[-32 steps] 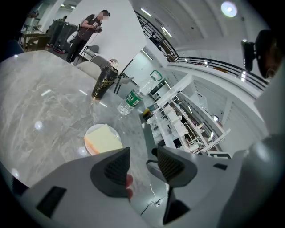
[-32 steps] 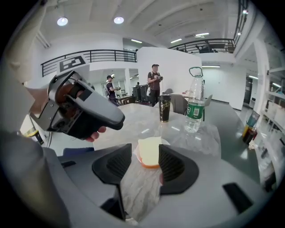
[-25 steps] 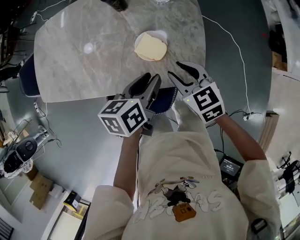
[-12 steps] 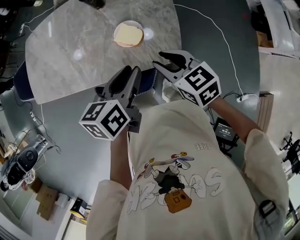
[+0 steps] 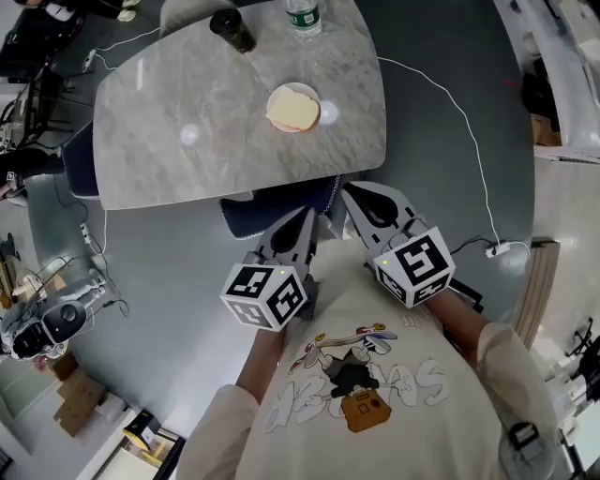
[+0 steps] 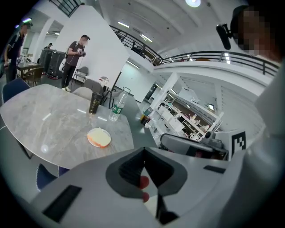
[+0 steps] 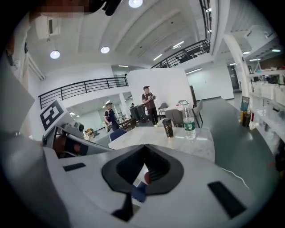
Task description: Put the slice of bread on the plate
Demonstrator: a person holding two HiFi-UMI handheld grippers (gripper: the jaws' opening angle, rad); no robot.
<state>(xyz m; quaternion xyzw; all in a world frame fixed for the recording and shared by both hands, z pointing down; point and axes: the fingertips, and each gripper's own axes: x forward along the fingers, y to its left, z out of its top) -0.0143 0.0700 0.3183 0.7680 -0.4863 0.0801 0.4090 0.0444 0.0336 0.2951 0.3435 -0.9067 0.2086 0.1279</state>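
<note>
**Left gripper** (image 5: pixel 302 223): jaws have just been closing and now meet tip to tip, with nothing between them.

**Right gripper** (image 5: pixel 361 199): the same, jaws just drawn together and empty.

**Position:** both grippers are side by side near the person's chest, short of the marble table (image 5: pixel 187 103) and well apart from the plate (image 5: pixel 305 89).

**Slice of bread** (image 5: pixel 292 111): lies on the plate and seems to cover most of it.

**Dark cup** (image 5: pixel 232 28) and **water bottle** (image 5: pixel 305 14): upright at the table's far edge, beyond the plate.

**Blue chair** (image 5: pixel 272 211): at the table's near edge, just ahead of the jaws.
</note>
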